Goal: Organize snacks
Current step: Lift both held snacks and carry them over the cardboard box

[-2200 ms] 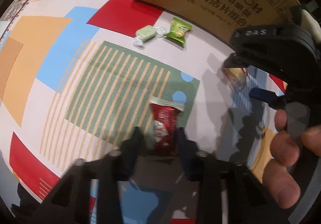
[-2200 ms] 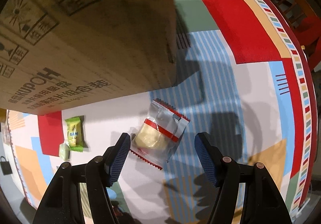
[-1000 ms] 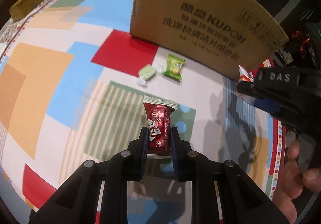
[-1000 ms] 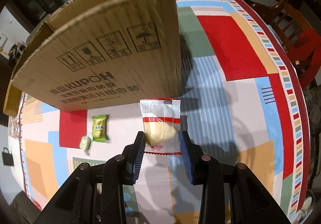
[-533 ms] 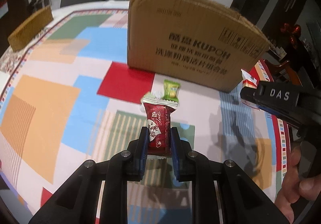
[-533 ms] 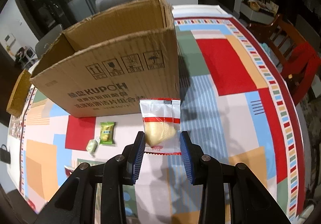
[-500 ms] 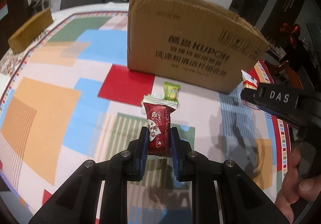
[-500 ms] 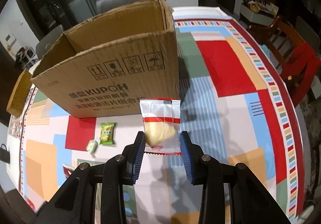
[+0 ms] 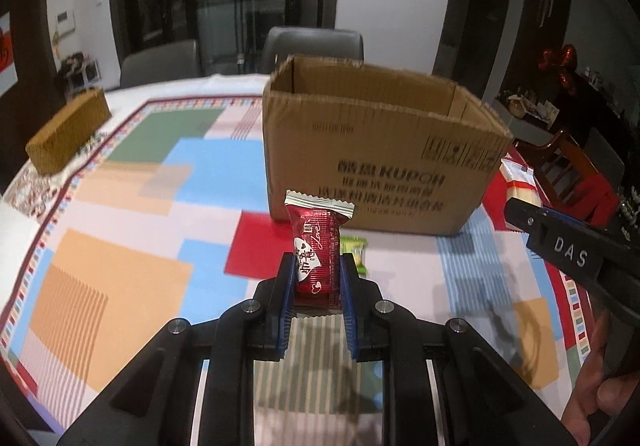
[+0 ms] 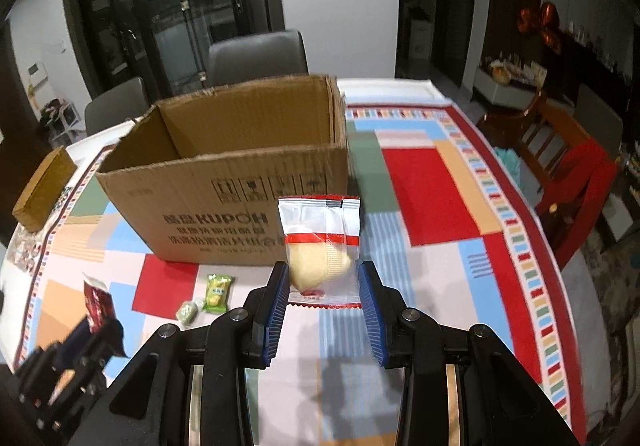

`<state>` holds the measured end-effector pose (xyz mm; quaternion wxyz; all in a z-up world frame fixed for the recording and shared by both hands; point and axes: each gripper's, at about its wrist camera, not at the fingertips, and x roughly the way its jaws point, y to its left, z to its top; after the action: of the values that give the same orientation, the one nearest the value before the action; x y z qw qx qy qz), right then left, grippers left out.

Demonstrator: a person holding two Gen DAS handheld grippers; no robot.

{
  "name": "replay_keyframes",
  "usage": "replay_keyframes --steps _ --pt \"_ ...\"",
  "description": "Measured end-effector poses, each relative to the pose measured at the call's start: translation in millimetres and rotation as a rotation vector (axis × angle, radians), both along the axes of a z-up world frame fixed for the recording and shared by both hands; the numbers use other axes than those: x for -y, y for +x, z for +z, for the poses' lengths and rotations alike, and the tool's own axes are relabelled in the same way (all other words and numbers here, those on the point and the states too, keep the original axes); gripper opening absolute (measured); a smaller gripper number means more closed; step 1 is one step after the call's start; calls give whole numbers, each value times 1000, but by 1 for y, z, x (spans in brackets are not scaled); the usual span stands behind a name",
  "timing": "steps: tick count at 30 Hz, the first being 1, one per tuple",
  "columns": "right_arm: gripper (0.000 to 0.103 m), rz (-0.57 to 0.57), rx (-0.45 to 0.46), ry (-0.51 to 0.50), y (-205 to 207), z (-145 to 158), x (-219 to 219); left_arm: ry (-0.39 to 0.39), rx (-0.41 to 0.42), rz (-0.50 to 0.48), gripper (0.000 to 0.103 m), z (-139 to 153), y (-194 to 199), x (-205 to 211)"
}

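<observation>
Both grippers raised off the tablecloth (image 9: 120, 278) since the earlier frame, snacks clamped.
Left gripper (image 9: 316, 282) pinches red candy pack (image 9: 316, 246); right gripper (image 10: 323, 286) grips clear pastry packet (image 10: 320, 242). Cardboard box (image 10: 224, 174) ahead of both, green candies (image 10: 216, 292) below-left of right claw.

Indoor light falls from above, leaving the room behind dim and dark. Gripper shadows lie on the tablecloth (image 9: 120, 246) at lower centre. Fisheye bending curves the edges; corners vignette black; slight motion blur at lower left.
</observation>
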<state>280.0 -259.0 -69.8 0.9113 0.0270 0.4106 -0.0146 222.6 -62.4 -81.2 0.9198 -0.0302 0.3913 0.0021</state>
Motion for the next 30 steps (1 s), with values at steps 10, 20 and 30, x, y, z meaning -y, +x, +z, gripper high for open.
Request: replay_keyframes --steps 10,20,30 --pt "37 41 107 -56 -12 22 -10 6 90 -22 22 28 5 -12" --pt "37 71 185 -88 -18 43 -22 7 173 -48 22 56 14 -20" --pt "37 77 245 -97 -18 62 -28 -2 226 -100 22 81 23 -24"
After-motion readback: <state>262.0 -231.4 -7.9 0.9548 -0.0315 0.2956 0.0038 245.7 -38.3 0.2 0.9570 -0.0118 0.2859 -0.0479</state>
